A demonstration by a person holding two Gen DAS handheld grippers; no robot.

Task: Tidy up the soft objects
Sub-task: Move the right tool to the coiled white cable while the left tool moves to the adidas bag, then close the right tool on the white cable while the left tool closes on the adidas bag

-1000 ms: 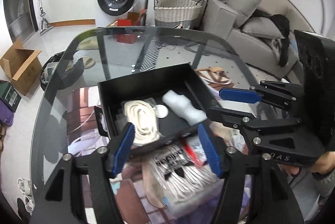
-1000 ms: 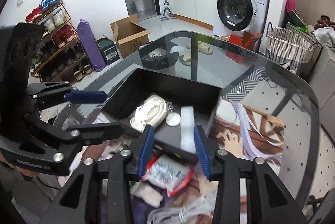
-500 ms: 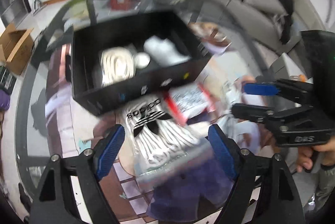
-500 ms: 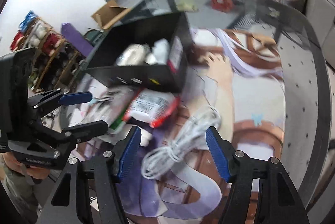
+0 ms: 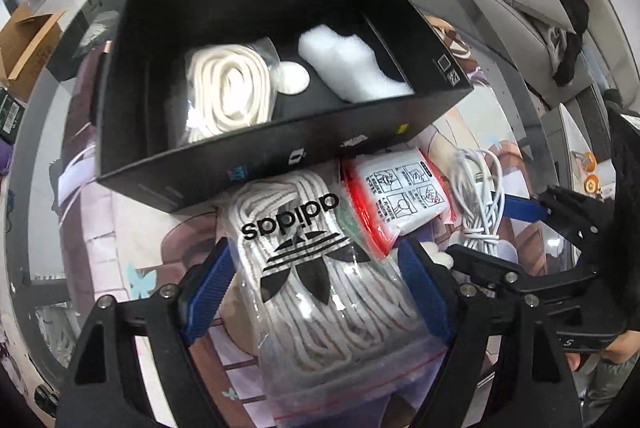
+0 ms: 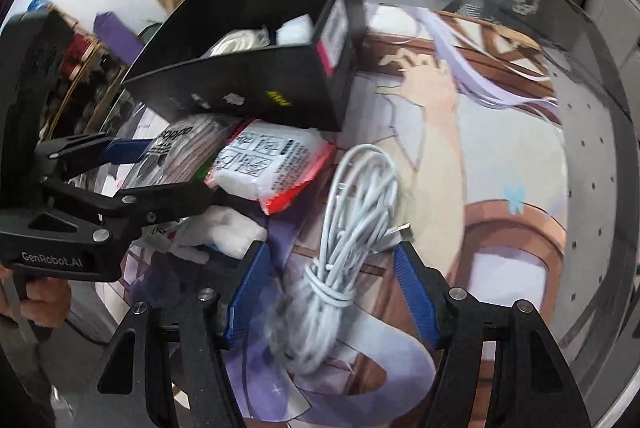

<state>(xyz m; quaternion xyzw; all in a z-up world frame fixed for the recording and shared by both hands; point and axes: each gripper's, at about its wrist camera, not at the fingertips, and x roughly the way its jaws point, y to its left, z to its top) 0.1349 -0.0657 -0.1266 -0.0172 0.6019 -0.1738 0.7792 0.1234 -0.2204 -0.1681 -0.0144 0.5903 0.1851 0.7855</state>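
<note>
Jaws of both the left gripper (image 5: 316,292) and right gripper (image 6: 330,292) are spread wide; the bagged adidas bundle (image 5: 320,268) and white cable (image 6: 352,228) are each straddled lengthwise.

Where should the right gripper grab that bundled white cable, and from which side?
Judging by its shape, grip the white cable at the tied waist near its lower end, from above. The right gripper is open and already straddles it; the upper loops are splayed loose.
</note>
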